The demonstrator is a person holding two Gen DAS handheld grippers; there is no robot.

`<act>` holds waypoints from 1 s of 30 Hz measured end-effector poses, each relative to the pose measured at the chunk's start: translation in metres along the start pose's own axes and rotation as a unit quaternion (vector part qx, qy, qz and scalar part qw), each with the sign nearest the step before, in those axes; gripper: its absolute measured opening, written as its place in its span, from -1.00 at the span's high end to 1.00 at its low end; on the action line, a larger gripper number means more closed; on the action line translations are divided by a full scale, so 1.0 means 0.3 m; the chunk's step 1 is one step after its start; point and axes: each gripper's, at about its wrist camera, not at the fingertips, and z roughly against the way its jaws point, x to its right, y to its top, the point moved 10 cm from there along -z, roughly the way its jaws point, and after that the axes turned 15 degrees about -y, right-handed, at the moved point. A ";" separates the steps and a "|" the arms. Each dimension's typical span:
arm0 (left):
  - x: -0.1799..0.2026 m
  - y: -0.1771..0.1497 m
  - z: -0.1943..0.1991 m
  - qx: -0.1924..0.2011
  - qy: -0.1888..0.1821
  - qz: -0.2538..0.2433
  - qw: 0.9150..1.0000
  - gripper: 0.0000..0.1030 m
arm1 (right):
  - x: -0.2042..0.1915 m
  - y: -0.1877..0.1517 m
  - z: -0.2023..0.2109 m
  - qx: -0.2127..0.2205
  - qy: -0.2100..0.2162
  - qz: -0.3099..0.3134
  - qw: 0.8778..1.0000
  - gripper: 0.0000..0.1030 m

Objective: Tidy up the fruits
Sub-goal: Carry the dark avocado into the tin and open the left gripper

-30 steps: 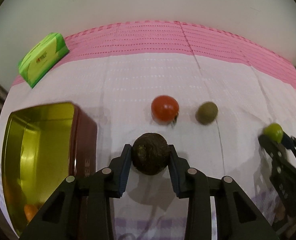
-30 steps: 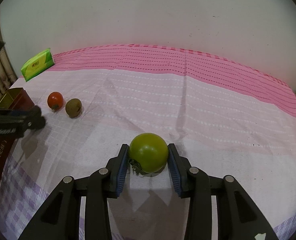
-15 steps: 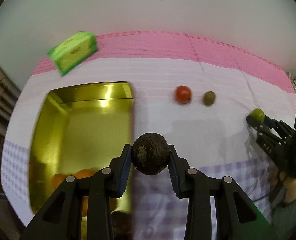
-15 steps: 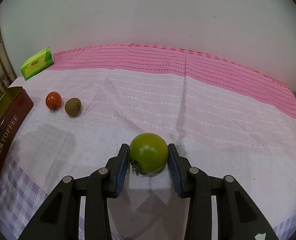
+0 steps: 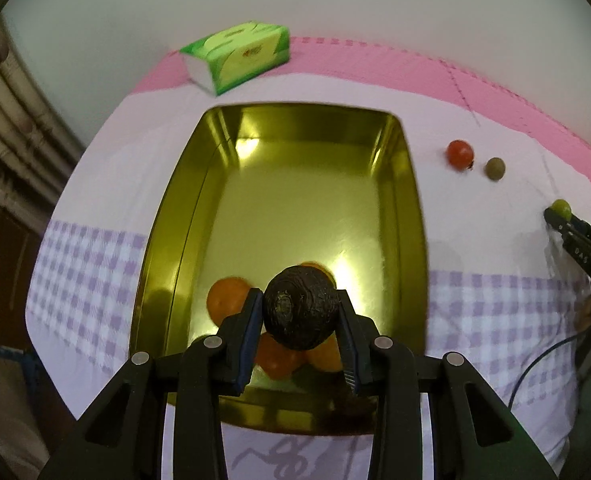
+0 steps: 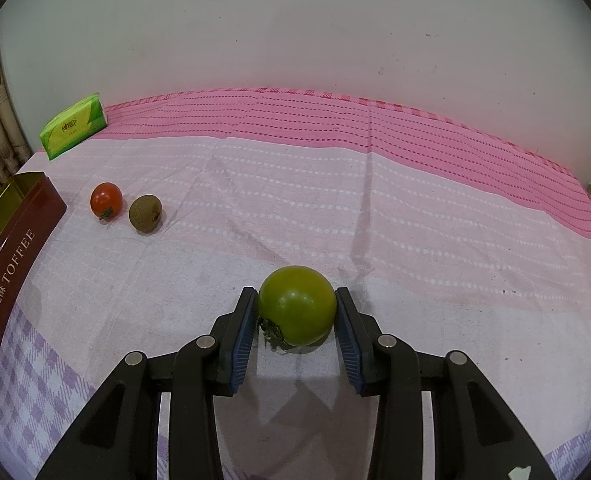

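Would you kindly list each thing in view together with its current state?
Left tongs: shut on the dark fruit.
Dark fruit: held above the tin.
Gold tin: open, no lid on it, orange fruits inside.
Right tongs: shut on the green tomato.
Green tomato: gripped, resting on the cloth.
Red tomato: loose on the cloth.
Brown fruit: loose beside the red tomato.
Tissue pack: lying by the wall.

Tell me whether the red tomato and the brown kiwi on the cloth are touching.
Apart. The right wrist view shows a strip of cloth between the red tomato and the brown kiwi.
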 end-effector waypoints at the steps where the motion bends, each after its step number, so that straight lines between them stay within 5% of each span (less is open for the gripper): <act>1: -0.005 -0.004 -0.001 -0.001 -0.001 0.002 1.000 0.29 | 0.001 0.000 -0.001 0.000 -0.001 0.000 1.000 0.28; 22: -0.059 -0.043 -0.018 0.012 -0.047 0.040 0.998 0.26 | -0.001 -0.001 -0.004 0.000 -0.007 0.004 1.000 0.28; 30: -0.063 -0.040 -0.007 0.014 -0.028 0.036 0.999 0.11 | -0.001 0.000 -0.005 0.000 -0.007 0.005 1.000 0.28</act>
